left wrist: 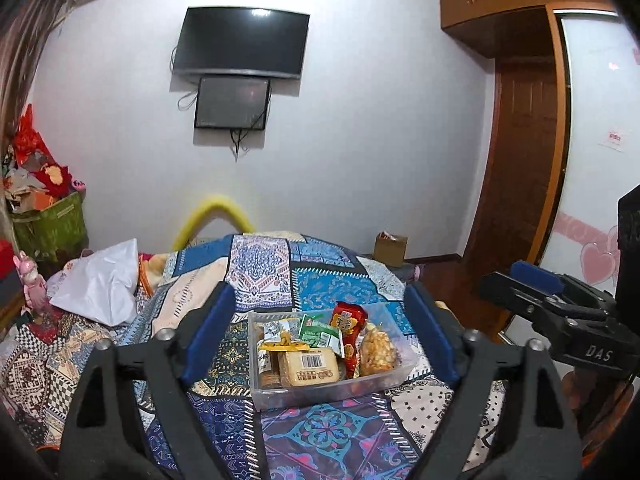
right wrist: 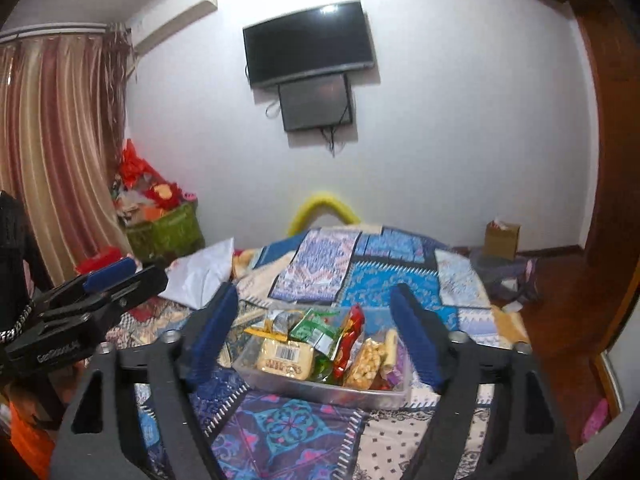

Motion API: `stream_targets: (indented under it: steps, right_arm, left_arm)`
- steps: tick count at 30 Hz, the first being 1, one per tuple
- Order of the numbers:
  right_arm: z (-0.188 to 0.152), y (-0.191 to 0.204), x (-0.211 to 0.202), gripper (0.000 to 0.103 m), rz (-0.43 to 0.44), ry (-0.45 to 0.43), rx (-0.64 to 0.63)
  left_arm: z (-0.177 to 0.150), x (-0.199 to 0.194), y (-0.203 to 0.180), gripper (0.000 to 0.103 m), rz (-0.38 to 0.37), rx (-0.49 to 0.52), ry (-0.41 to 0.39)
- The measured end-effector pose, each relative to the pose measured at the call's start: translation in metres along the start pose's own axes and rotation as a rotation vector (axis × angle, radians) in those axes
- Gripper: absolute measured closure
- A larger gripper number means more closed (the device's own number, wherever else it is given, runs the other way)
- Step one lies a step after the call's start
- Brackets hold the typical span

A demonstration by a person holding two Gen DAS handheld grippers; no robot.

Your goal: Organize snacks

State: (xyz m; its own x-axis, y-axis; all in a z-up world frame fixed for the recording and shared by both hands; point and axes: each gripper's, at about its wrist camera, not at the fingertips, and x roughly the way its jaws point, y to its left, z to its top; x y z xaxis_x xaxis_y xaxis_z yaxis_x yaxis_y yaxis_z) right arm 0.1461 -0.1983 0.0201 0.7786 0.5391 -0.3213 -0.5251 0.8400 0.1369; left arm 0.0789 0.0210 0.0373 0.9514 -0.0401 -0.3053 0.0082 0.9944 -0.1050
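Clear plastic is forming the bin (left wrist: 332, 390) that is sitting on the patchwork quilt (left wrist: 320, 280) of the bed, and in the left wrist view it is lying straight ahead, framed between the two blue pads of the left gripper (left wrist: 318, 336). That claw is standing wide, holding nothing, above the near part of the bin. Inside the bin a tan cookie pack (left wrist: 310, 366) with a barcode is lying at the front, a green packet (left wrist: 320, 332) is leaning behind it, a red bag (left wrist: 350, 330) is standing upright just right of that, and a clear popcorn bag (left wrist: 378, 352) is resting against the right wall. The right gripper (left wrist: 560, 304) is showing at the right edge, seen side-on, so I cannot tell its gap from here. A white bag (left wrist: 100, 284) is lying on the quilt to the left, and a TV (left wrist: 240, 42) is hanging on the far wall.

In the right wrist view the right gripper (right wrist: 312, 340) is also spread wide and empty, its pads flanking the bin (right wrist: 320, 392), which is sitting ahead on the quilt (right wrist: 360, 276). The cookie pack (right wrist: 286, 356), green packet (right wrist: 316, 330), red bag (right wrist: 348, 340) and popcorn bag (right wrist: 368, 360) are lying packed in it, left to right. The left gripper (right wrist: 108, 280) is reaching in from the left edge, side-on. Striped curtains (right wrist: 52, 152) are hanging at the left, and the TV (right wrist: 308, 40) is above.
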Motion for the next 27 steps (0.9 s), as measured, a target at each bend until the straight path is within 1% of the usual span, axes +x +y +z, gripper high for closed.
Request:
stream_targets:
  steps: [2,3,4,5,10,13,27]
  right_arm:
    - [-0.001,0.002,-0.006,0.012,-0.009,-0.014,-0.005]
    - [-0.001,0.003,-0.007,0.008,-0.014,-0.018,-0.008]
    - [-0.001,0.003,-0.007,0.001,-0.018,-0.02,-0.008]
    - [-0.003,0.003,-0.008,0.0,-0.023,-0.023,-0.009]
    - [-0.008,0.008,-0.011,0.0,-0.041,-0.022,-0.03]
    - [-0.012,0.008,-0.017,0.0,-0.032,-0.026,-0.028]
    - [-0.015,0.008,-0.022,0.0,-0.035,-0.023,-0.027]
  left_arm:
    - [0.0,-0.007,-0.003,0.01,0.017,0.013,-0.02]
    - [0.0,-0.01,-0.004,0.006,0.019,0.017,-0.025]
    - [-0.001,-0.012,-0.005,0.004,0.021,0.018,-0.028]
    - [-0.001,-0.015,-0.004,0.004,0.024,0.015,-0.031]
    - [-0.006,-0.02,-0.006,0.003,0.026,0.016,-0.035]
    - [-0.007,-0.019,-0.005,0.003,0.022,0.012,-0.029]
    - [-0.01,-0.019,-0.006,0.003,0.017,0.018,-0.018]
